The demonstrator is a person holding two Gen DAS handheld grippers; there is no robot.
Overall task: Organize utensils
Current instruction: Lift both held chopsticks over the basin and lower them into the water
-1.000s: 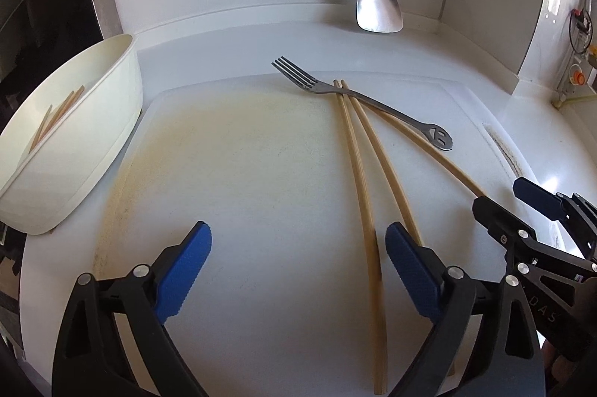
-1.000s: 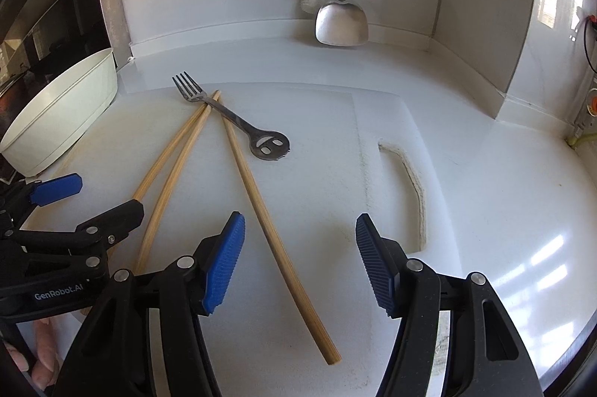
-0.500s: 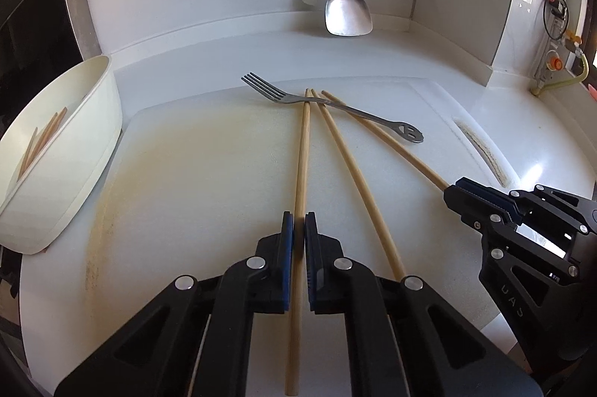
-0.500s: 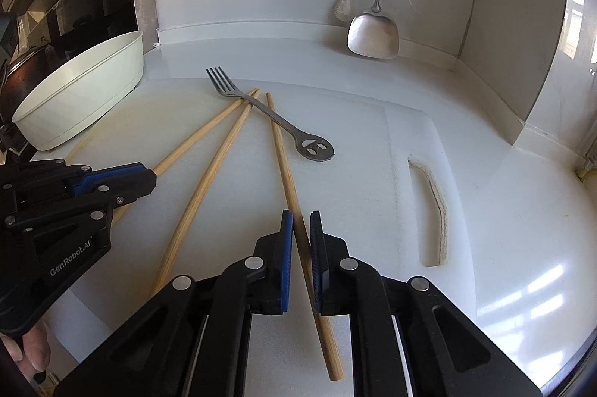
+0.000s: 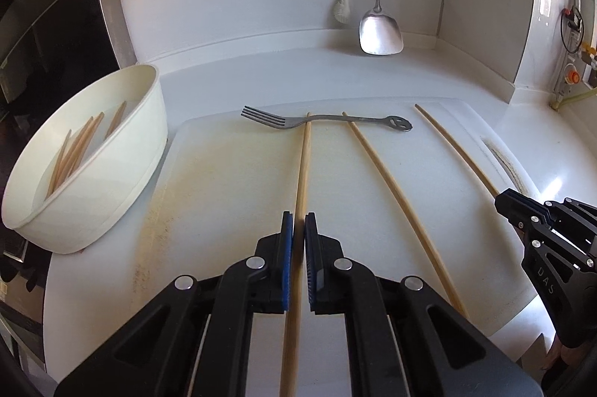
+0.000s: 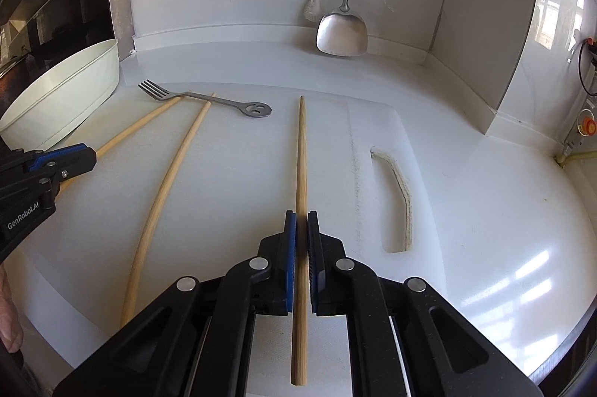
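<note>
**Both grippers clamped on chopsticks; fork sits across two tips**

Condition of grippers: the left gripper [image 5: 299,229] is closed on the leftmost chopstick [image 5: 303,173], blue pads pressed to its sides well back from the tip. The right gripper [image 6: 301,229] is likewise closed on the rightmost chopstick [image 6: 300,154], which lies clear of everything else on the white cutting board [image 6: 238,180].

Location of items: the fork [image 5: 321,121] lies crosswise at the far end of the board. The tip of the left-held chopstick meets the fork's neck; whether it lies under or merely against it cannot be told. The middle chopstick [image 5: 388,180], unheld, also reaches the fork handle. The cream bowl [image 5: 123,150] stands at the board's left edge and already contains several chopsticks.

Risks, as judged:
1. If the left chopstick is lifted or swung, its tip may drag or flip the fork, scattering the middle chopstick.
2. Each stick is held on a narrow round shaft, far from its tip. It may pivot or slip between the pads during travel.
3. The bowl appears tilted, and a long stick striking its rim could tip it or bounce out.
4. Both grippers heading for the bowl together could clash.
</note>
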